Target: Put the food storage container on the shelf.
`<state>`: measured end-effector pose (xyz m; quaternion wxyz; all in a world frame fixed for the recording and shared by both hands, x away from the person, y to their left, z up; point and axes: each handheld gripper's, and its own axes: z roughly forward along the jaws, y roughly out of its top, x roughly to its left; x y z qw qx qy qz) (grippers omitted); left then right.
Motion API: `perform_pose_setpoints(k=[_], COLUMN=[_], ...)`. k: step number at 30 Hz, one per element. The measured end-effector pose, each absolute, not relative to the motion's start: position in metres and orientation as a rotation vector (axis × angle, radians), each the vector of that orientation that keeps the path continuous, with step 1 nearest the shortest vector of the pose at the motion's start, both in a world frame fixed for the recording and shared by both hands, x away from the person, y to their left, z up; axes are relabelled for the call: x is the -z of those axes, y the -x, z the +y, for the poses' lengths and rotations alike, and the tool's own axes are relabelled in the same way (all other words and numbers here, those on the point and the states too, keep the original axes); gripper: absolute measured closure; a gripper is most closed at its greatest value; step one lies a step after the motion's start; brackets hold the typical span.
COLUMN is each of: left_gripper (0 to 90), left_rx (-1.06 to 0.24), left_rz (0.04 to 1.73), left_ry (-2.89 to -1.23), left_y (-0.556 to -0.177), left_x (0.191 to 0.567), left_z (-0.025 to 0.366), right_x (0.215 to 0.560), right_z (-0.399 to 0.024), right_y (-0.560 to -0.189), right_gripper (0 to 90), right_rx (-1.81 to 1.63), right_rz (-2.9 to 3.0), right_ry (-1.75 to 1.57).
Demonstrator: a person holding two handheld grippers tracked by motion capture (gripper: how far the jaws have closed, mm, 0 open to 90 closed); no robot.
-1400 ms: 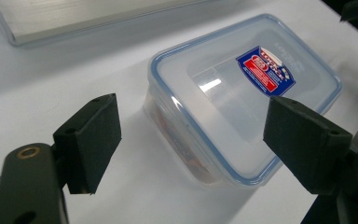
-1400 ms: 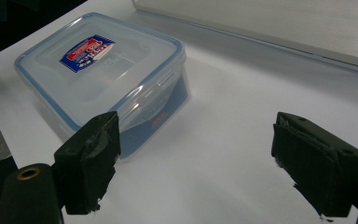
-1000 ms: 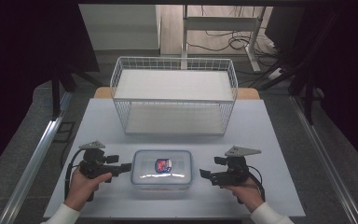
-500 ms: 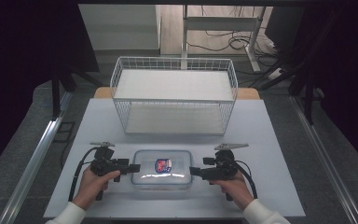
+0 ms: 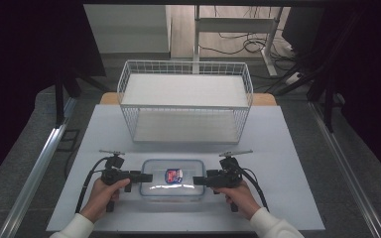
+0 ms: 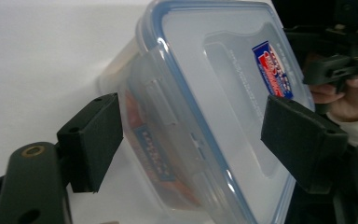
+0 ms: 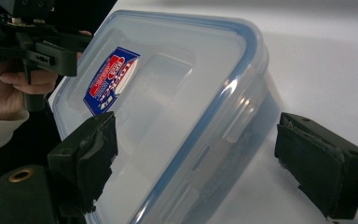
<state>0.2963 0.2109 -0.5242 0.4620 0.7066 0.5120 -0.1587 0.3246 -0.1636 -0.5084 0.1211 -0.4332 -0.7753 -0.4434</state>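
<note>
A clear plastic container [image 5: 172,178] with a blue-rimmed lid and a red-and-blue label lies on the white table [image 5: 287,148] near its front edge. My left gripper [image 5: 146,177] is at its left end and my right gripper [image 5: 198,181] at its right end. In the left gripper view the container [image 6: 223,84] sits between the two black jaws of the open left gripper [image 6: 196,140], with gaps on both sides. The right gripper view shows the container [image 7: 168,93] inside the spread jaws of the right gripper [image 7: 205,163] in the same way.
A white wire basket [image 5: 186,99] stands behind the container at the back of the table. Bare tabletop lies left and right of the hands. Beyond the table are a desk frame and cables on the floor.
Both grippers have moved inward from the sides and now straddle the two ends of the container. The container has not moved.
</note>
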Motion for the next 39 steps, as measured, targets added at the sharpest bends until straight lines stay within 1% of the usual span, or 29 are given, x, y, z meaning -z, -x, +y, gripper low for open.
perform_pose_setpoints(k=[5, 7, 8, 9, 10, 13, 15, 21, 28, 39], left_gripper=[24.1, 26.8, 29.2, 30.7, 31.6, 38.2, 38.6, 43.5, 46.9, 50.2], left_rx=[0.409, 0.409, 0.409, 0.425, 0.418, 0.379, 0.377, 0.354, 0.340, 0.309], left_rz=[1.250, 1.254, 1.254, 1.265, 1.265, 1.283, 1.281, 1.275, 1.276, 1.256], left_ry=[-1.735, -1.720, -1.720, -1.675, -1.675, -1.700, -1.703, -1.705, -1.701, -1.694], left_y=[-0.296, -0.296, -0.296, -0.295, -0.294, -0.290, -0.289, -0.282, -0.277, -0.274], left_x=[0.525, 0.525, 0.525, 0.524, 0.522, 0.520, 0.519, 0.513, 0.508, 0.499], left_z=[0.208, 0.210, 0.210, 0.214, 0.214, 0.213, 0.213, 0.214, 0.215, 0.218], right_x=[0.512, 0.512, 0.512, 0.512, 0.512, 0.509, 0.507, 0.503, 0.498, 0.490], right_z=[-0.161, -0.162, -0.162, -0.162, -0.162, -0.167, -0.168, -0.171, -0.173, -0.171], right_y=[-0.326, -0.327, -0.327, -0.326, -0.326, -0.326, -0.325, -0.321, -0.316, -0.312], right_gripper=[15.1, 19.5, 19.5, 21.9, 23.3, 33.0, 37.3, 43.9, 48.6, 49.4], right_rx=[1.266, 1.265, 1.265, 1.261, 1.256, 1.263, 1.252, 1.263, 1.260, 1.284], right_rz=[-2.222, -2.202, -2.202, -2.181, -2.176, -2.137, -2.105, -2.067, -2.032, -2.064], right_ry=[1.279, 1.273, 1.273, 1.275, 1.283, 1.318, 1.355, 1.389, 1.424, 1.415])
